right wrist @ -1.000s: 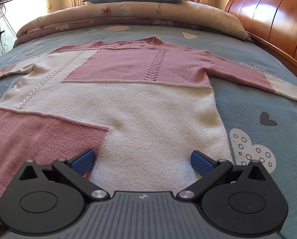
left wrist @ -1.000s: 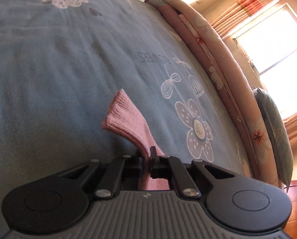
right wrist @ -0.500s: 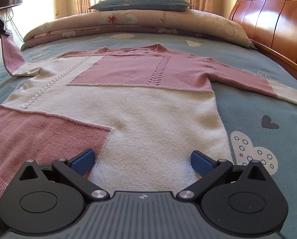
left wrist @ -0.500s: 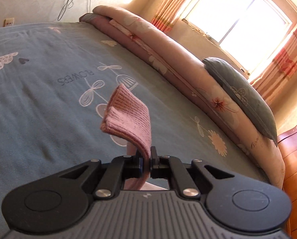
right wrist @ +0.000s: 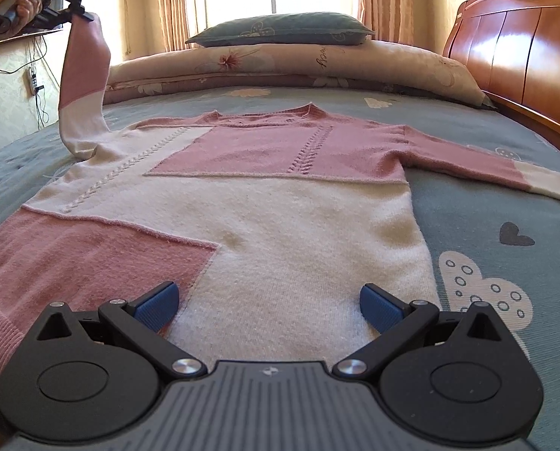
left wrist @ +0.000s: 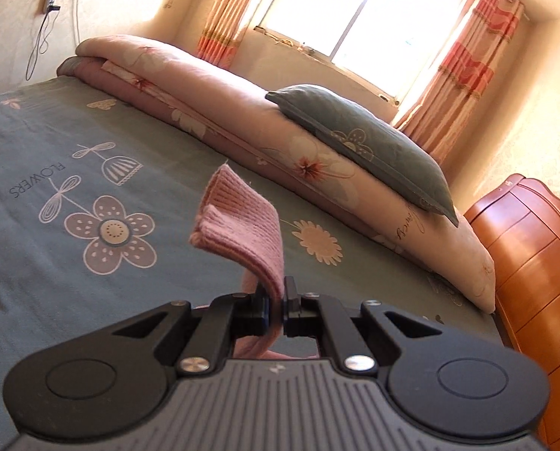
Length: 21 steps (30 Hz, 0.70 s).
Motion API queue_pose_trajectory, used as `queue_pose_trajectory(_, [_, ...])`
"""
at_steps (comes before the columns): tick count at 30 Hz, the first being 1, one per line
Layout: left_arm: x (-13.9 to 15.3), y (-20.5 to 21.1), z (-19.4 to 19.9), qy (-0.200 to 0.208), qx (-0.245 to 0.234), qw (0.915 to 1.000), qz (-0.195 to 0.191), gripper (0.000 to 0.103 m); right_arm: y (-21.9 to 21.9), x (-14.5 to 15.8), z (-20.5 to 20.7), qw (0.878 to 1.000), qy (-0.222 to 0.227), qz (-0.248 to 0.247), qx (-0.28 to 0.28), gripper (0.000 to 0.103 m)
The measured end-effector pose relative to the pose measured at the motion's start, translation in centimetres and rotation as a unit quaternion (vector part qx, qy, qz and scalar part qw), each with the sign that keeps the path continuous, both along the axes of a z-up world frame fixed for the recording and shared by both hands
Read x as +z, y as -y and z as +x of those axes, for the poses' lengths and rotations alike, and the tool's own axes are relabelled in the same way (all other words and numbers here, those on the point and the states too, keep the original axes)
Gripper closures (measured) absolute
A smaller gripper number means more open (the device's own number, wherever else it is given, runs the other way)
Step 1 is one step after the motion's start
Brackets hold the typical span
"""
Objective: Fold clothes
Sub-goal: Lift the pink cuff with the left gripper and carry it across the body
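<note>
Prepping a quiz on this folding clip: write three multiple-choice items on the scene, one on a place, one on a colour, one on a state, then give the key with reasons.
1. Where does the grey-blue pillow lie?
A. On the rolled floral quilt
B. On the sweater
C. On the floor

2. What colours is the sweater?
A. Blue and grey
B. Pink and cream
C. All white

3. How is the sweater's sleeve on the left of the right wrist view?
A. Flat on the bed
B. Tucked under the body
C. Lifted in the air by the left gripper

Key:
1 A, the pillow sits on top of the quilt roll.
2 B, pink panels alternate with cream ones.
3 C, the left gripper is shut on the pink cuff, above the bedsheet; the right gripper is open over the hem.
</note>
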State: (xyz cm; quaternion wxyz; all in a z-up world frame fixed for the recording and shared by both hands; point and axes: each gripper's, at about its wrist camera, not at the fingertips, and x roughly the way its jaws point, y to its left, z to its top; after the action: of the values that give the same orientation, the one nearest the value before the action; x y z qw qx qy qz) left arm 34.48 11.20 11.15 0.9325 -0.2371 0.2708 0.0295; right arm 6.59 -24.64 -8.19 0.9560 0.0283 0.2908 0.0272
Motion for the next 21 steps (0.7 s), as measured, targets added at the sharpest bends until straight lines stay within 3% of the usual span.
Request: queue_pose_trajectory(21, [-1.3, 14.4, 2.9, -0.025, -0.114, 0.9928, 0.029, 0.099, -0.1, -0.1, -0.2, 1.000, 0.005, -0.004, 0.004, 0.000])
